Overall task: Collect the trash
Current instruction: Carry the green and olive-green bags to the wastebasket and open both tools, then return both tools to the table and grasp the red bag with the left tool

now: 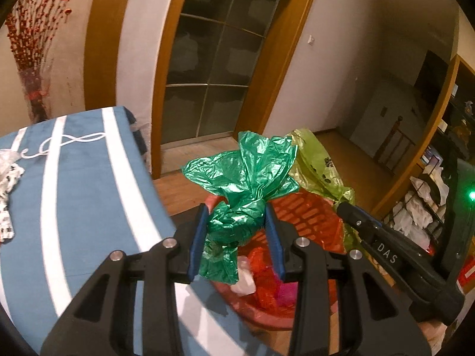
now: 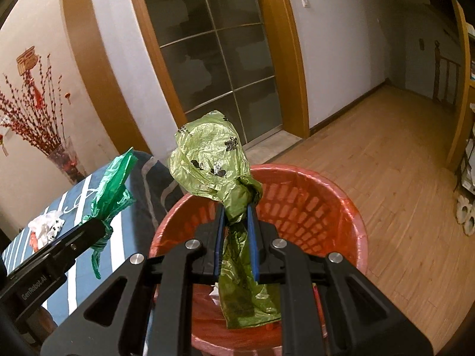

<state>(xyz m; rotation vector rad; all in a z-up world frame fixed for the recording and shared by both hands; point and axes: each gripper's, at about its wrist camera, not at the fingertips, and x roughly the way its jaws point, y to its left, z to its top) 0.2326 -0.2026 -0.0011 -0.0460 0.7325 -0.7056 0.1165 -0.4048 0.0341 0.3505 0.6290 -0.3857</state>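
Note:
My left gripper (image 1: pixel 236 210) is shut on a crumpled dark green plastic bag (image 1: pixel 246 178), held over the near rim of the red trash basket (image 1: pixel 308 216). My right gripper (image 2: pixel 236 207) is shut on a light green plastic bag (image 2: pixel 207 160) with black prints, held above the red trash basket (image 2: pixel 311 204). The basket has a red liner and holds white and pink scraps. In the left wrist view the right gripper's black body comes in from the right, with the light green bag (image 1: pixel 314 160) on it. In the right wrist view the left gripper's body enters from the left with the dark green bag (image 2: pixel 111 184).
A blue cloth with white stripes (image 1: pixel 86 195) covers a table left of the basket, with a white cord and crumpled white wrappers (image 1: pixel 9 172) on it. A glass-paned door and wood floor (image 2: pixel 386 160) lie beyond. Shelves stand at the right, a vase of red branches (image 2: pixel 38 124) at the left.

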